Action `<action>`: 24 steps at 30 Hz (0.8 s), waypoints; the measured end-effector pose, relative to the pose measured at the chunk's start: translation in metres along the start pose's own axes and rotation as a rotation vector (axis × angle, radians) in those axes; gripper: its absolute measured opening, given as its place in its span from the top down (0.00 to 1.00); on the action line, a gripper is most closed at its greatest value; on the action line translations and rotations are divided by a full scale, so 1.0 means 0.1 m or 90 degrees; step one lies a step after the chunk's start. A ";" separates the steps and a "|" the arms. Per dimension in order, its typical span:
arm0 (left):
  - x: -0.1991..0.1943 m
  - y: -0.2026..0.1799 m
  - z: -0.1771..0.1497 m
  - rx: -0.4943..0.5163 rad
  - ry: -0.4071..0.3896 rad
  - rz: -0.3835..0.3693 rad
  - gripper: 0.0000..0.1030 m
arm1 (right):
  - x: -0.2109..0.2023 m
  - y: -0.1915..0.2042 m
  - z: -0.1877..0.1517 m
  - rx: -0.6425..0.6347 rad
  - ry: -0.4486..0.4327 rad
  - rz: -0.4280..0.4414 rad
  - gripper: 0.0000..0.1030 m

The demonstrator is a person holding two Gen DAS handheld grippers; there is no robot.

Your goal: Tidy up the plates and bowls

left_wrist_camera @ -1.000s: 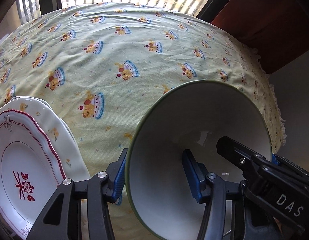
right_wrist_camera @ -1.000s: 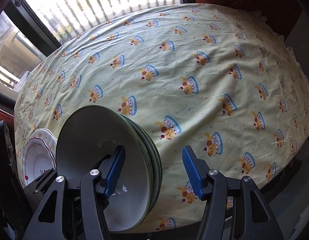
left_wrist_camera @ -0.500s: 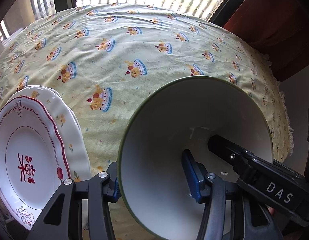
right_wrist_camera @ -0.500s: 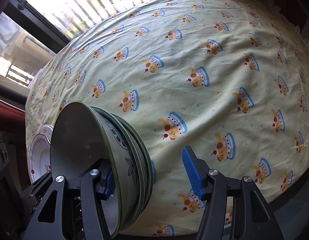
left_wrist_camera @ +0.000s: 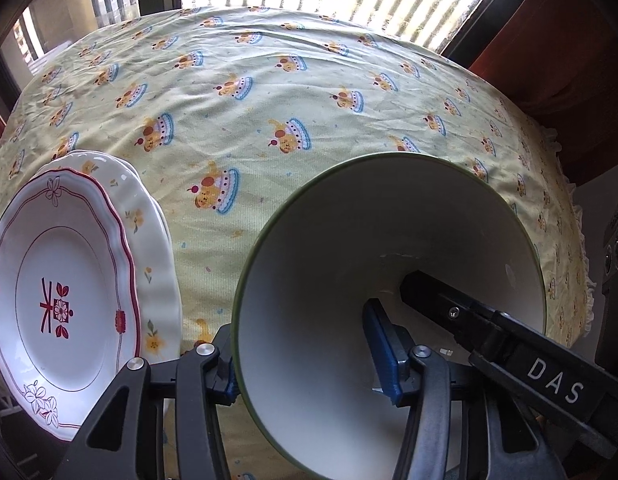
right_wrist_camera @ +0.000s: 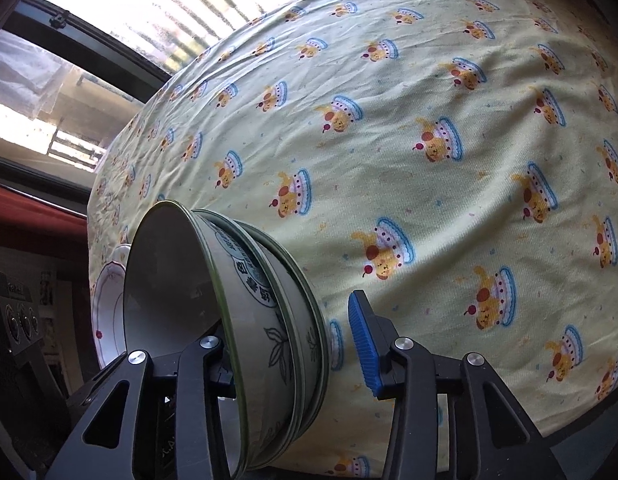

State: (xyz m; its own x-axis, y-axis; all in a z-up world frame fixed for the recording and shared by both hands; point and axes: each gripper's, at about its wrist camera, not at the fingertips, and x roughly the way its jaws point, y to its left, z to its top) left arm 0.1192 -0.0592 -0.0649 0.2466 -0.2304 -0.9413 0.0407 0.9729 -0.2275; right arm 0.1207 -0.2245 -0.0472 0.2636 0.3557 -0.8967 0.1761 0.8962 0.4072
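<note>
Jaws of left gripper point(left_wrist_camera: 305, 360) straddle the top bowl point(left_wrist_camera: 389, 280) wall, apparently clamped. Right gripper point(right_wrist_camera: 297, 344) has just been closing; its jaws bracket the bowl stack's point(right_wrist_camera: 269, 320) walls, outer pad short of contact. Bowls sit near table edge beside plates point(left_wrist_camera: 69, 280). Risk: uneven pinch tips or slides the stack. Both grippers point steeply down.

Green-rimmed bowls point(right_wrist_camera: 269, 320) nest tilted beside two stacked white plates point(left_wrist_camera: 69, 280).
</note>
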 end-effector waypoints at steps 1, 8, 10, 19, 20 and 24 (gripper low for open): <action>0.00 0.00 0.00 -0.005 0.001 0.001 0.50 | 0.00 0.02 0.01 -0.003 0.004 0.003 0.65; -0.03 -0.03 -0.04 -0.025 -0.008 0.015 0.54 | 0.02 0.11 0.05 -0.049 0.019 -0.019 0.65; -0.03 -0.03 -0.04 -0.030 -0.005 0.018 0.54 | 0.01 0.11 0.06 -0.059 0.019 -0.020 0.65; -0.03 -0.07 -0.06 -0.056 0.042 0.009 0.55 | -0.08 0.13 0.06 -0.075 0.028 -0.041 0.64; -0.04 -0.07 -0.07 -0.057 0.044 0.007 0.55 | -0.10 0.12 0.05 -0.074 0.028 -0.043 0.64; -0.11 -0.10 -0.08 -0.059 0.043 -0.002 0.55 | -0.18 0.13 0.03 -0.073 0.024 -0.051 0.64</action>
State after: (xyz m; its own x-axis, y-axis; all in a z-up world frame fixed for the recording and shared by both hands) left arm 0.1081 -0.0660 -0.0542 0.1800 -0.2365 -0.9548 -0.0487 0.9673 -0.2488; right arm 0.1212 -0.2199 -0.0253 0.2176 0.2895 -0.9321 0.0847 0.9458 0.3135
